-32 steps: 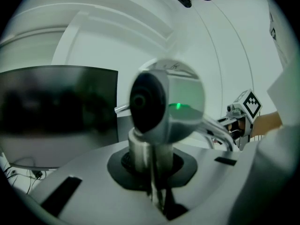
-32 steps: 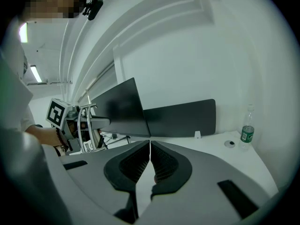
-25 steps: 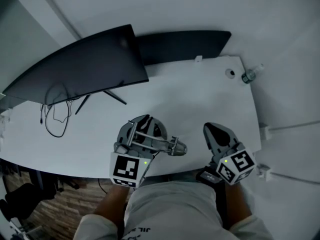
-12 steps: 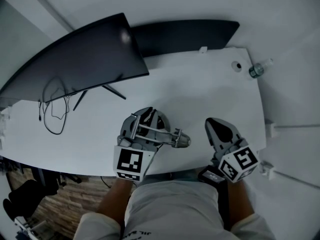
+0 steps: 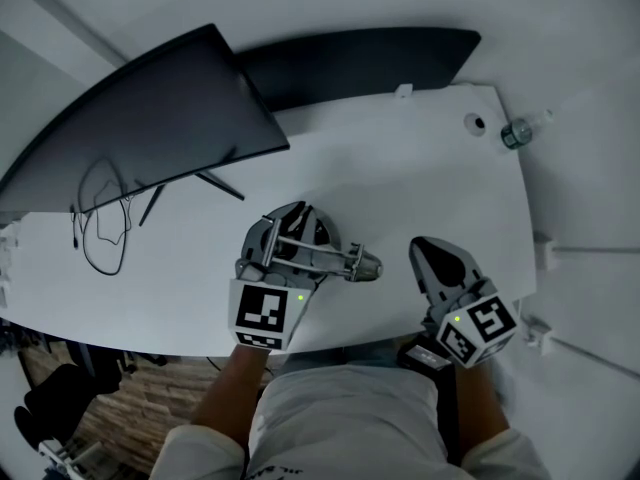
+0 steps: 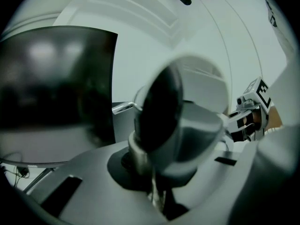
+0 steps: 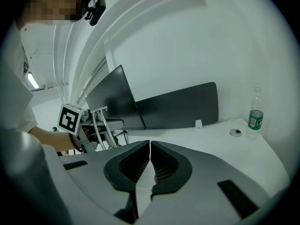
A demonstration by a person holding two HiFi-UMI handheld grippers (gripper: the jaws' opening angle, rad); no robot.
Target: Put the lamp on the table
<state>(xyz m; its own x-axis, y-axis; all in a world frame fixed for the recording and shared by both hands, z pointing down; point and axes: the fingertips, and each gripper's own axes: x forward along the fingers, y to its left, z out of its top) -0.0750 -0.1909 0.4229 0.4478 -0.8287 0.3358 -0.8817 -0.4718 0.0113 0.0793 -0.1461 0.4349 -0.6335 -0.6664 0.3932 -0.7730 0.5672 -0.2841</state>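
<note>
Head view: lamp grey, seemingly metal-armed.

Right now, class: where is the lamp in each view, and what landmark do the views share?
Head view: lamp low centre.
Left gripper view: lamp fills the centre, blurred.
Right gripper view: lamp mid-left, small.
Shared landmark: the monitor, behind the lamp in all three.

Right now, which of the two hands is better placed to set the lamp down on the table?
Left. The left gripper is shut on the lamp and holds it over the white table. The right gripper is shut, empty, and off to the side near the table's front edge.
</note>
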